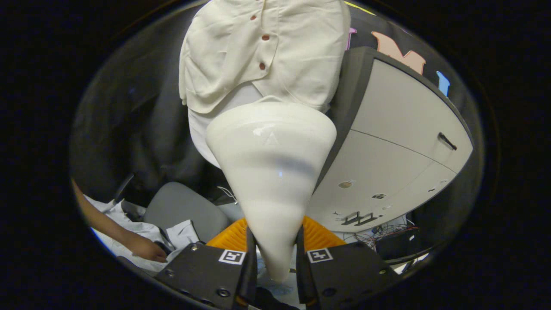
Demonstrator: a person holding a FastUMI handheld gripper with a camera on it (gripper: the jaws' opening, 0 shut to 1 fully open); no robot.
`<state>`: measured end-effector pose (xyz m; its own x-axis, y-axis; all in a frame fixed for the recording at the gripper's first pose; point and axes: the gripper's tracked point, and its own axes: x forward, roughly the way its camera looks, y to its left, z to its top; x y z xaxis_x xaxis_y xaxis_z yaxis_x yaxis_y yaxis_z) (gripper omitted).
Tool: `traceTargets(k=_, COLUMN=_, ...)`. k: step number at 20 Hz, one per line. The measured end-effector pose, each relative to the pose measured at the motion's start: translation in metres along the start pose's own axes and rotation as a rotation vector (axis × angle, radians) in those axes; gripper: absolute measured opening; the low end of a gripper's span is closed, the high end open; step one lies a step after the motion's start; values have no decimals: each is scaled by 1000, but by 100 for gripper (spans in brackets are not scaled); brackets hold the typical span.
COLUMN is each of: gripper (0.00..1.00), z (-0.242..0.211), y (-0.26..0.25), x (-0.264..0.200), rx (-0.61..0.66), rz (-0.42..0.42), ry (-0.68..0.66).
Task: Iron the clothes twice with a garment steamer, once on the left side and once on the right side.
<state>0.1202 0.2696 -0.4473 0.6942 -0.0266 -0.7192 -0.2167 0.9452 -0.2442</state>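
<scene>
Gripper: the gripper has its fingers pinching the narrow handle end of the garment steamer, one finger pressed on each side of it.
Garment steamer: the white garment steamer rises from between the fingers and widens into a broad head just ahead of them; its head reaches the lower hem of the shirt, though whether it touches the cloth I cannot tell.
Shirt: a cream shirt with a row of reddish-brown buttons hangs beyond the steamer head, its front panels creased; a paler white layer shows under its hem.
Cabinet: a grey cabinet with a dark frame and slot handle stands just beside the shirt, to the right of the steamer.
Orange part: a ribbed orange piece sits behind the fingers, on both sides of the steamer handle.
Chair: a grey seat back sits left of the steamer, below the dark curtain.
Person: a hand and forearm rest on crumpled pale clothing left of the fingers.
Wires: loose cables lie beneath the cabinet.
</scene>
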Motion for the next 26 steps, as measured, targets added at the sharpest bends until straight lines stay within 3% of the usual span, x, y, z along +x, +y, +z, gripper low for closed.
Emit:
traceTargets(k=11, gripper=37, z=-19, y=-122, x=-160, rx=245, rz=-6, ry=-273)
traceTargets(k=15, gripper=37, z=-50, y=-164, x=-212, rx=308, rz=-30, ry=-350)
traceTargets(k=26, gripper=37, z=-120, y=-208, x=-278, rx=390, rz=10, ry=-469)
